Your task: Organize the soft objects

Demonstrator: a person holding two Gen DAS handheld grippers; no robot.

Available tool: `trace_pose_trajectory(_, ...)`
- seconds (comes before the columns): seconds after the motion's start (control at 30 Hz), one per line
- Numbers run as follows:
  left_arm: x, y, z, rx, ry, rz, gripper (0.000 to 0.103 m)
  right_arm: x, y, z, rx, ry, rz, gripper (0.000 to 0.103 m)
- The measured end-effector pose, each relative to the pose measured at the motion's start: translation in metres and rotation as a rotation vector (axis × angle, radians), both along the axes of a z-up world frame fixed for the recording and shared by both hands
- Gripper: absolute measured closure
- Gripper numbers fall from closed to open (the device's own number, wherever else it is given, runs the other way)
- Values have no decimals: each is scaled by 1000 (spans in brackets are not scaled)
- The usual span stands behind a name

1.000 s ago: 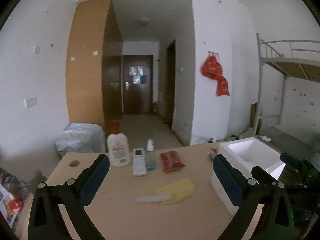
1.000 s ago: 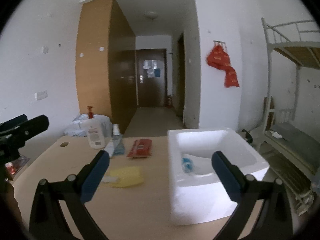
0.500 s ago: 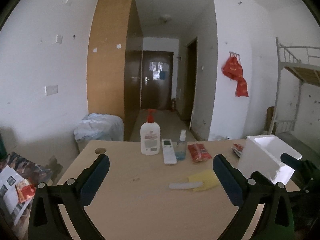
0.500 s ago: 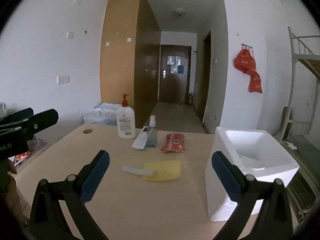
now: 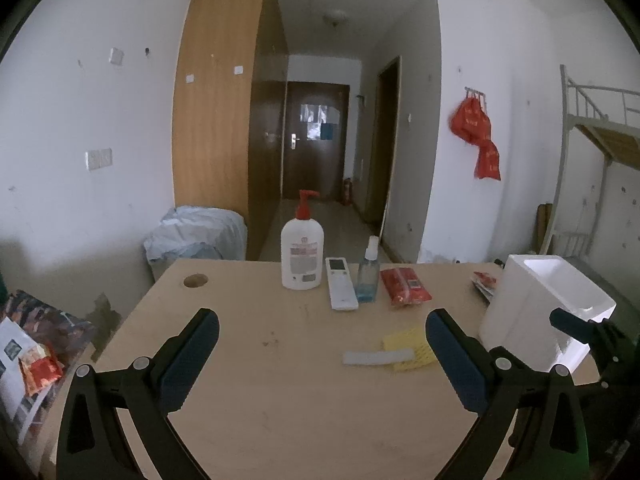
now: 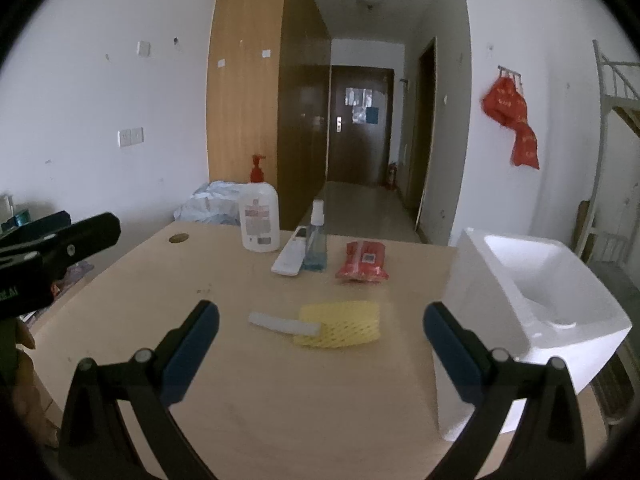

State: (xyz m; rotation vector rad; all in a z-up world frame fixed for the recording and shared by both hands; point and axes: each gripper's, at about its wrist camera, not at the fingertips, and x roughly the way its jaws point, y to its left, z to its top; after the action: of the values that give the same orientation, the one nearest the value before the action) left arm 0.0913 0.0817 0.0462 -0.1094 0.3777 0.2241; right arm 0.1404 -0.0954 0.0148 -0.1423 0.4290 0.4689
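Step in hand: approach, judging by the layout; nothing is gripped, and both tools hang above the near edge of the bench [image 6: 280, 412].
Left tongs [image 5: 322, 354]: spread wide and empty, over the near-left part of the bench.
Right tongs [image 6: 320, 344]: spread wide and empty, facing the yellow mesh sleeve [image 6: 340, 323] near the bench's middle.
Soft things: the yellow mesh sleeve lies flat, with a white strip [image 6: 282, 324] touching its left end and perhaps tucked into it; a red soft packet [image 6: 363, 261] sits nearer the far edge.
Container: a white foam box [image 6: 532, 300] stands at the right edge; its inside is mostly hidden from here.
Other items: a pump bottle [image 6: 259, 216], a remote [image 6: 290, 257] and a blue spray bottle [image 6: 315, 242] stand in a row toward the far edge, likely not part of the sorting.
Next move: probably lower the right tongs over the sleeve, straddle it, then close gently, since foam mesh squashes and may slip.
Risk: the white strip may drag along or drop free.
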Motion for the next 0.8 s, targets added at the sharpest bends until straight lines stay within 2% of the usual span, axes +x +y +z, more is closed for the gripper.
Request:
trace_pose_trajectory(0.27, 0, 3, -22, -34, -1, -14, 0, -1, -4, -20, 11, 24, 9, 0)
trace_pose_trajectory(0.53, 18, 2, -55, -56, 84, -40, 0, 10, -4, -41, -1, 108, 7, 0)
trace_pose_trajectory(0.8, 31, 1, -62, -77, 108, -47, 0, 19, -5, -45, -10, 134, 18, 0)
